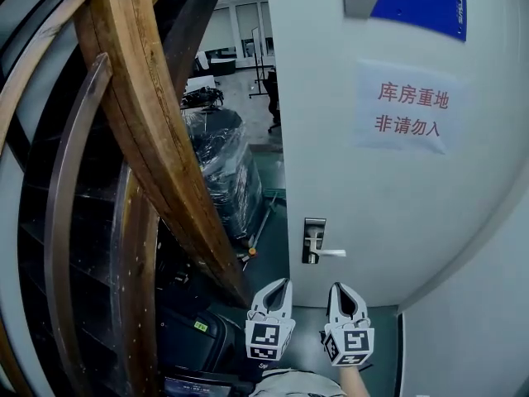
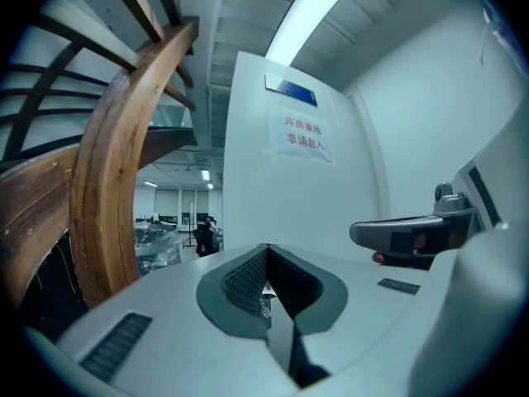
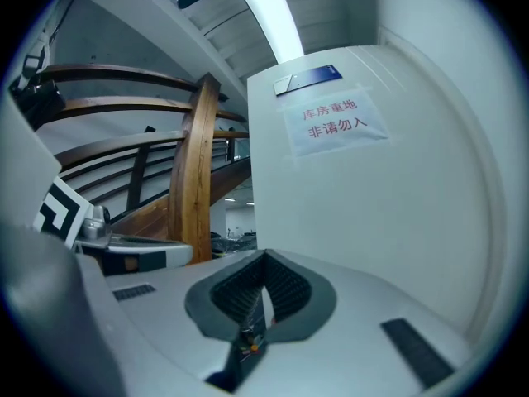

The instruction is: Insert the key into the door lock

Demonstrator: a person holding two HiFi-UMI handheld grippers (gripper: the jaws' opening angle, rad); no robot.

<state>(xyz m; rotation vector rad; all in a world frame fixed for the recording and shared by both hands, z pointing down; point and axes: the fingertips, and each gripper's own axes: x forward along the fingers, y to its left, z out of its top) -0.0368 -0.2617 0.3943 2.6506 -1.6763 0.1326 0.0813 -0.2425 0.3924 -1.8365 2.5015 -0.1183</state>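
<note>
The white door stands ahead, with a metal lock plate and a lever handle near its left edge. Both grippers are held level, side by side, just below the lock and short of it. My left gripper has its jaws together, with a small bright metal glint between the pads. My right gripper is also shut, with a thin silvery sliver in its slit. I cannot make out a key for certain in any view.
A curved wooden stair rail rises close on the left. Beyond the door's left edge, the gap shows a wrapped pallet and a lit room. A paper notice and a blue sign hang on the door. A dark bag lies low left.
</note>
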